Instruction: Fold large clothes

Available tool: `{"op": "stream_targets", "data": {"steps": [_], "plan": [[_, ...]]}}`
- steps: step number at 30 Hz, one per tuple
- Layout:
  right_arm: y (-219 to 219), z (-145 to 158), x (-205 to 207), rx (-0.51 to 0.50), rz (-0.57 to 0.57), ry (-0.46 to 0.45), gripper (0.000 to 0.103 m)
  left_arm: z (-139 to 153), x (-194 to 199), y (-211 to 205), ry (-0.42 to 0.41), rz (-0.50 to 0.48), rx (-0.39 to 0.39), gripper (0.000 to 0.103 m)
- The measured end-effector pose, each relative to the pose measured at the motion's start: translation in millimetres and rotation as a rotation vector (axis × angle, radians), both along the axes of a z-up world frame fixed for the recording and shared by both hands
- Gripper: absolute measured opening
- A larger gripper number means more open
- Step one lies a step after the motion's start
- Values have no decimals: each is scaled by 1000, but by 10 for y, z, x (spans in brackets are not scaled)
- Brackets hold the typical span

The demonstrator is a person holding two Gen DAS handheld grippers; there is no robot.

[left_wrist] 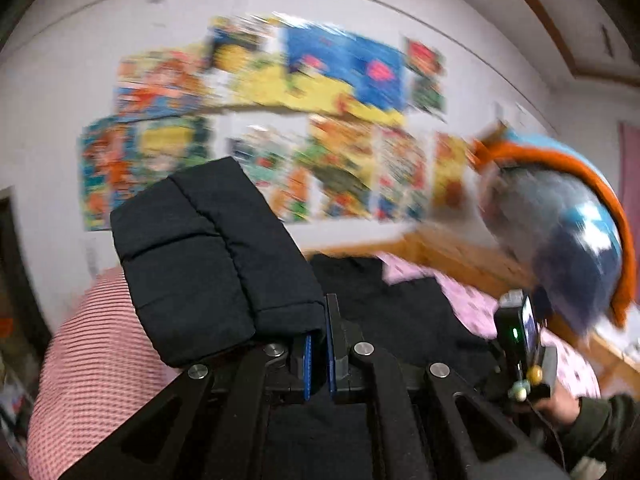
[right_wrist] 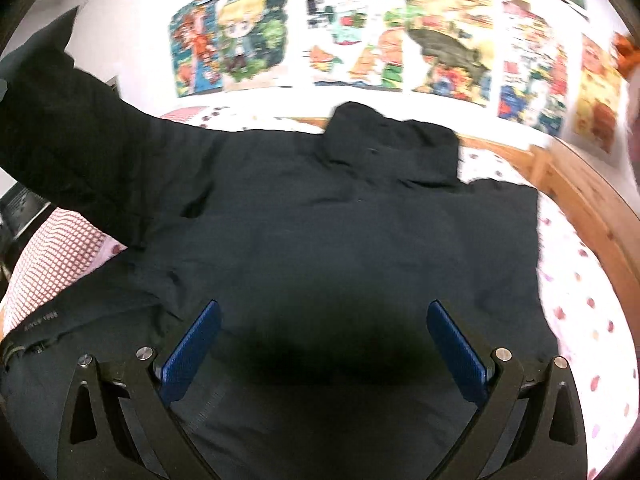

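Note:
A large black padded jacket (right_wrist: 340, 220) lies spread on the bed, collar at the far side. Its left sleeve (right_wrist: 76, 136) is lifted up and off to the left. In the left wrist view my left gripper (left_wrist: 318, 320) is shut on the cuff of that sleeve (left_wrist: 208, 256), which stands up above the blue pads. My right gripper (right_wrist: 324, 332) is open and empty, its blue pads (right_wrist: 192, 352) wide apart just above the jacket's lower body. The right gripper's body (left_wrist: 520, 340) shows in the left wrist view, held by a hand.
The bed has a white sheet with pink dots (right_wrist: 580, 300) and a red-checked pillow (right_wrist: 52, 252) at the left. A wooden bed frame (right_wrist: 580, 192) runs along the right. Colourful posters (right_wrist: 360, 36) cover the wall. A blue and orange plush object (left_wrist: 572, 220) hangs at the right.

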State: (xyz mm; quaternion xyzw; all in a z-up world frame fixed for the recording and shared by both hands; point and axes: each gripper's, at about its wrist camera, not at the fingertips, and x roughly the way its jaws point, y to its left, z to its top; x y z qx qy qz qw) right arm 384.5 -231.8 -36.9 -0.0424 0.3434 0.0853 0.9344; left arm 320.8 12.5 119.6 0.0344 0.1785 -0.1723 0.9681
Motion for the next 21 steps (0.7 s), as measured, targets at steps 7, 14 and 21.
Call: {"op": "stream_targets", "data": {"steps": [7,14,21], "plan": [[-631,-148,-238,22,-130,26,101,-498,266,-783,193,-209,91,6],[-1047,-355,-302,111,-205,71,101,-1131,513,-1142,416,-294,135,7],[-1236,-495,-255,332,-204,81,101,-1470,571,-1152,566,-326,171,8]]}}
